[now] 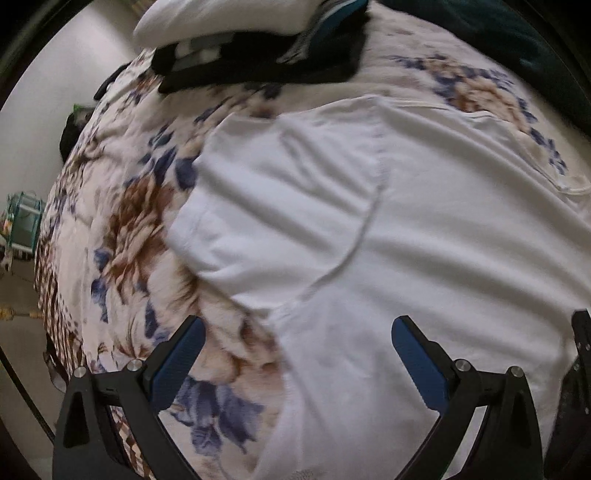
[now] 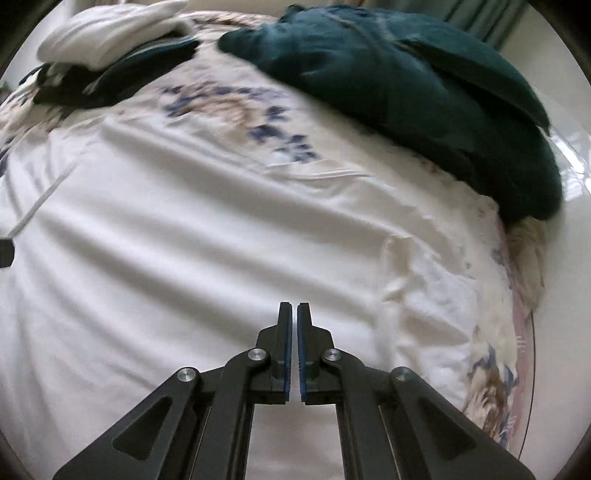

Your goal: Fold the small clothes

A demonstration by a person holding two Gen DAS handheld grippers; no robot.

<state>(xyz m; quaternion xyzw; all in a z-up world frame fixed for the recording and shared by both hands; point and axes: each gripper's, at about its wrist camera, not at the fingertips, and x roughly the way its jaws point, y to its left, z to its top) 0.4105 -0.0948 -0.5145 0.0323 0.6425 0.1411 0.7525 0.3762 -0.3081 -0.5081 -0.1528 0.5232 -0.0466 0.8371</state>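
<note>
Two grippers hover over a bed covered by a floral bedspread point(image 1: 129, 229), cream with brown and blue blooms. Spread flat across the middle of that bedspread lies a white T-shirt point(image 1: 424, 240), its short sleeve point(image 1: 280, 192) reaching toward the bedspread's left side, soft wrinkles running across the body. Beyond the T-shirt, at the far right of the bedspread, sits a heap of dark teal cloth point(image 2: 424, 92). At the far left of the bedspread rests a stack of folded clothes point(image 1: 258, 55), dark garments beneath and a folded white garment point(image 2: 110, 33) on top. The left gripper point(image 1: 297, 332) stands wide apart, empty, above the T-shirt's side edge below the sleeve. The right gripper point(image 2: 294, 306) is closed to a thin slit above the T-shirt's body, with nothing visibly between its pads.
</note>
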